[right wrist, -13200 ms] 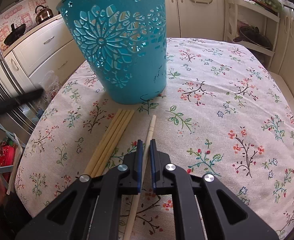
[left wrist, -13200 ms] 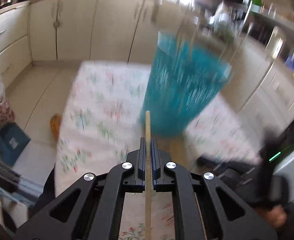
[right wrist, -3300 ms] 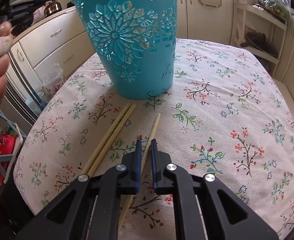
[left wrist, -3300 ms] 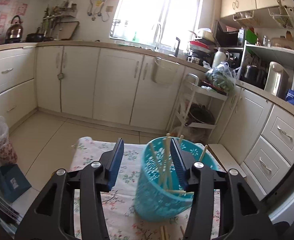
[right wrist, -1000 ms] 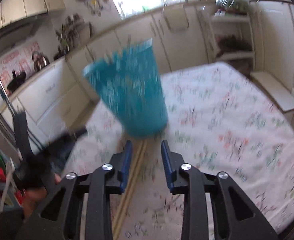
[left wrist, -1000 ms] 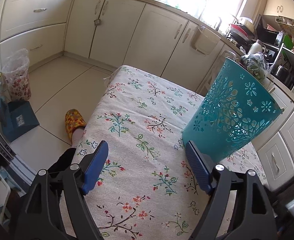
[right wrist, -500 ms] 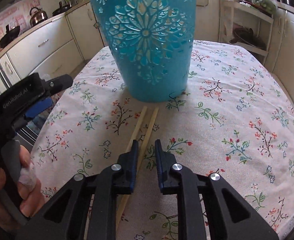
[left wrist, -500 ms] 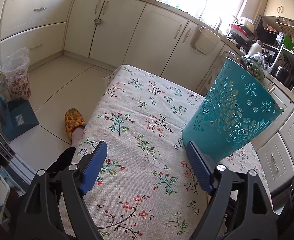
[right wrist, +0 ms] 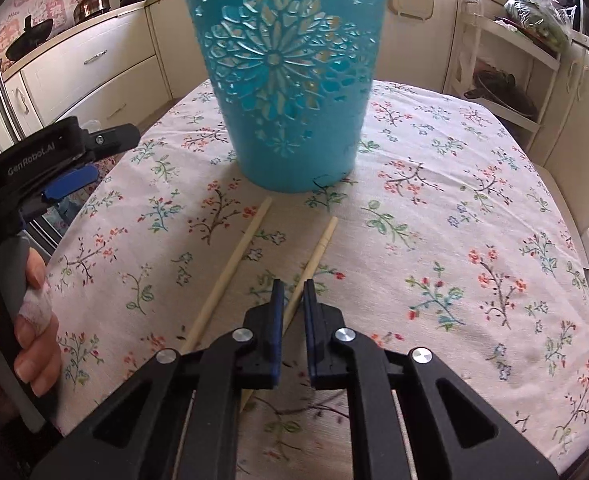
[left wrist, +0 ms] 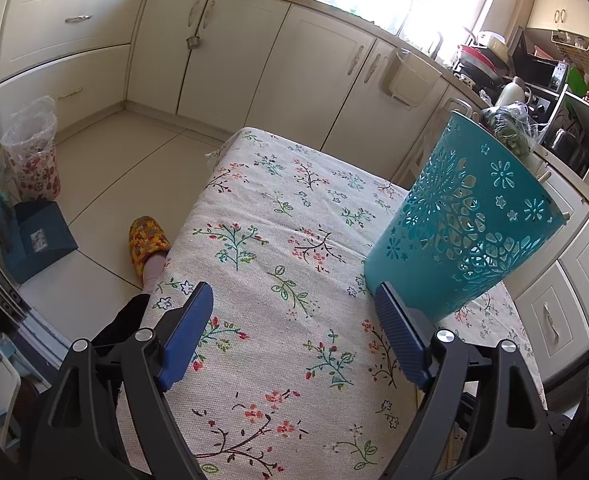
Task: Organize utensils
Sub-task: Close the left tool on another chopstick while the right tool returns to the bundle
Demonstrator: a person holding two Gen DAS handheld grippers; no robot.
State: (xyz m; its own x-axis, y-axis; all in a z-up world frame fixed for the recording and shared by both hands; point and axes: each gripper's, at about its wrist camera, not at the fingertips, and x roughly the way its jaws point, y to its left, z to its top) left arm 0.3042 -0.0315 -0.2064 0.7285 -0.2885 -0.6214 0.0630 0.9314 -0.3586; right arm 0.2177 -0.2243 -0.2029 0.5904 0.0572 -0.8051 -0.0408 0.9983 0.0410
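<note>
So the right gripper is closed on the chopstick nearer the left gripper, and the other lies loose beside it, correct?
Not quite. In the right wrist view the right gripper is closed on the chopstick farther from the left gripper; the nearer chopstick lies loose beside it.

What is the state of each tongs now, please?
Left tongs: open, holding nothing.
Right tongs: just closed on a chopstick.

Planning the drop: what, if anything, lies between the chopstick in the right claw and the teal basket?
Nothing visible: only bare floral tablecloth lies between the chopstick in the right claw and the teal basket.
</note>
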